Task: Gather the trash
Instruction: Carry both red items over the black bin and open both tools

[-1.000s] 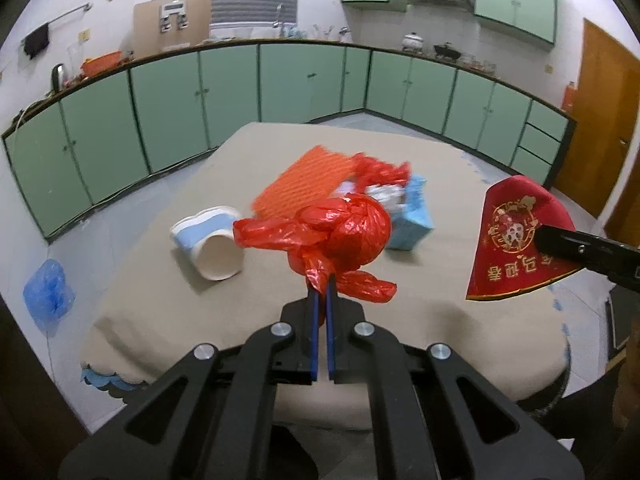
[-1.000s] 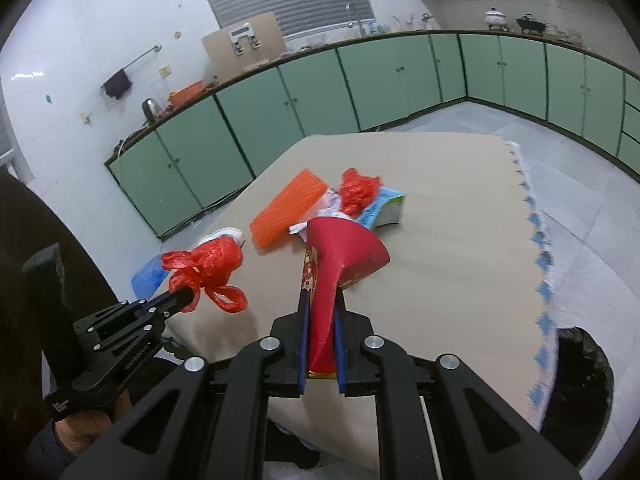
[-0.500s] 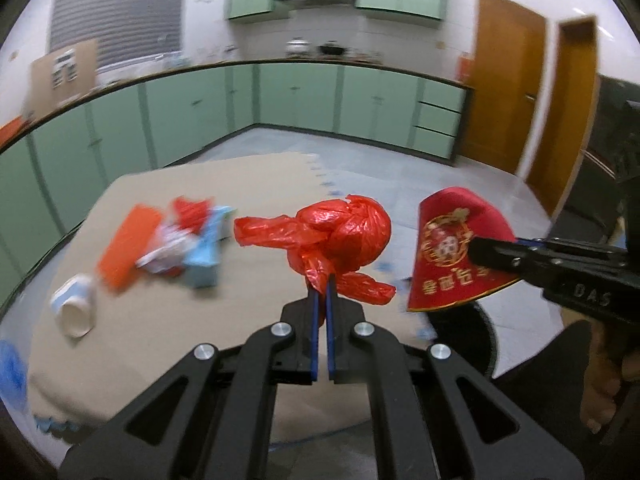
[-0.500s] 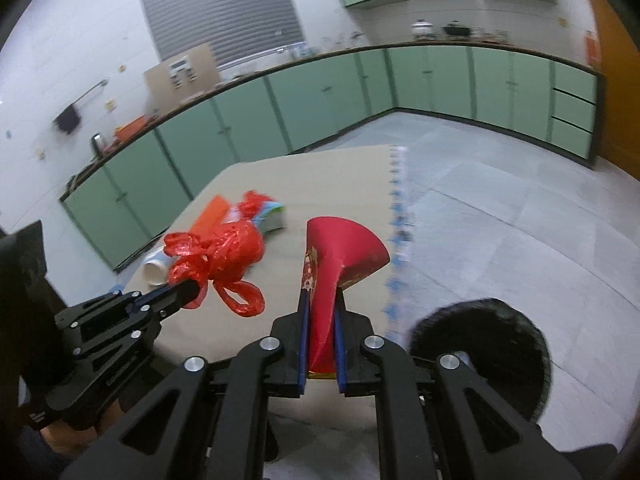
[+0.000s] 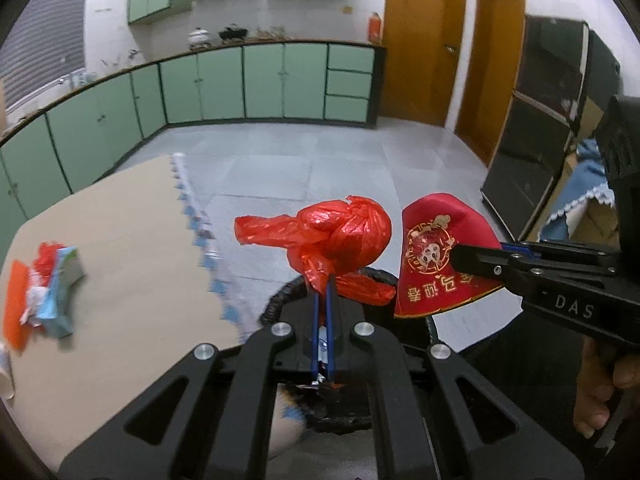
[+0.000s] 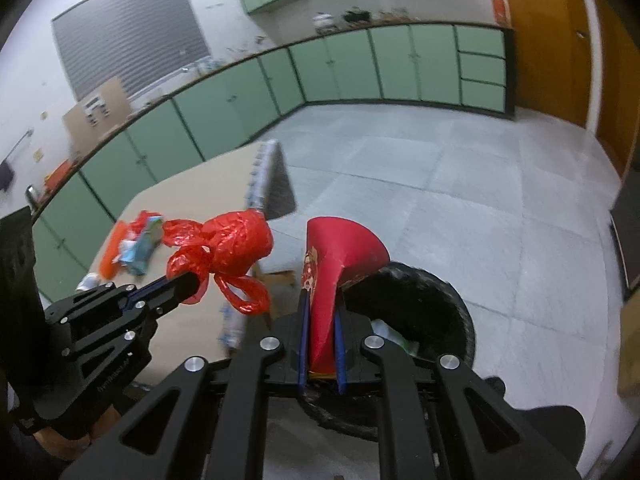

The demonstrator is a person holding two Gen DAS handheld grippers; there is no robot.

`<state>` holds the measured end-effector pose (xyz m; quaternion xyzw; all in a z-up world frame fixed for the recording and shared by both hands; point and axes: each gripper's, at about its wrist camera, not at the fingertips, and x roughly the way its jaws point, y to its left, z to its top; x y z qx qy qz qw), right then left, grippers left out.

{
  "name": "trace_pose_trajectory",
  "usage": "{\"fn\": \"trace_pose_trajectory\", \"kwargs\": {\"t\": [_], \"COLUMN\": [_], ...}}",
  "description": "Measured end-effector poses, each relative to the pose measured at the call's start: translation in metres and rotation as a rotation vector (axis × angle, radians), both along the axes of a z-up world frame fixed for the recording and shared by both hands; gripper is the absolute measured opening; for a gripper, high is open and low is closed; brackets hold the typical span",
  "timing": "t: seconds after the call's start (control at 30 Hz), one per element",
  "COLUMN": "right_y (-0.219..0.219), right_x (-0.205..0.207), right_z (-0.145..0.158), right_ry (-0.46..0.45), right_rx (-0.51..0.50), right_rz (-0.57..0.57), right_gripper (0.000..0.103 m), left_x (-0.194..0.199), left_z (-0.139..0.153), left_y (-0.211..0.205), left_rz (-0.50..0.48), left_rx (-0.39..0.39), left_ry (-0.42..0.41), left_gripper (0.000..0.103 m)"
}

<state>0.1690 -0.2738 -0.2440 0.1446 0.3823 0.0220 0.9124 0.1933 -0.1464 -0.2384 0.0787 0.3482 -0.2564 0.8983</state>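
My left gripper (image 5: 323,300) is shut on a knotted red plastic bag (image 5: 340,236), held in the air beyond the table edge; it also shows in the right wrist view (image 6: 228,246). My right gripper (image 6: 321,312) is shut on a red paper envelope with gold print (image 6: 336,256), seen too in the left wrist view (image 5: 436,264). Both hang over a black trash bin (image 6: 448,304) on the floor, partly hidden behind my left gripper in the left wrist view (image 5: 280,300).
A beige-covered table (image 5: 120,248) lies to the left with more trash: an orange net (image 5: 14,304), a blue carton (image 5: 60,296) and a white cup (image 5: 4,376). Green cabinets (image 5: 224,80) line the far wall. Grey floor tiles (image 6: 480,200) spread beyond the bin.
Both grippers have swung right, away from the table, with the bag and envelope still held. The black bin has come into view beneath them.
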Motion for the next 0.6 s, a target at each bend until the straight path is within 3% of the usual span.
{"fn": "trace_pose_trajectory", "kwargs": {"t": [0.6], "right_y": [-0.047], "right_x": [0.044], "right_z": [-0.101], "right_ry": [0.224], "right_rx": [0.03], "right_rz": [-0.112], "right_gripper": [0.015], "left_x": [0.052], "left_z": [-0.091], "left_y": [-0.063], "left_rz": [-0.034], "left_rx": [0.132], "left_ry": [0.165], "left_gripper": [0.003]}}
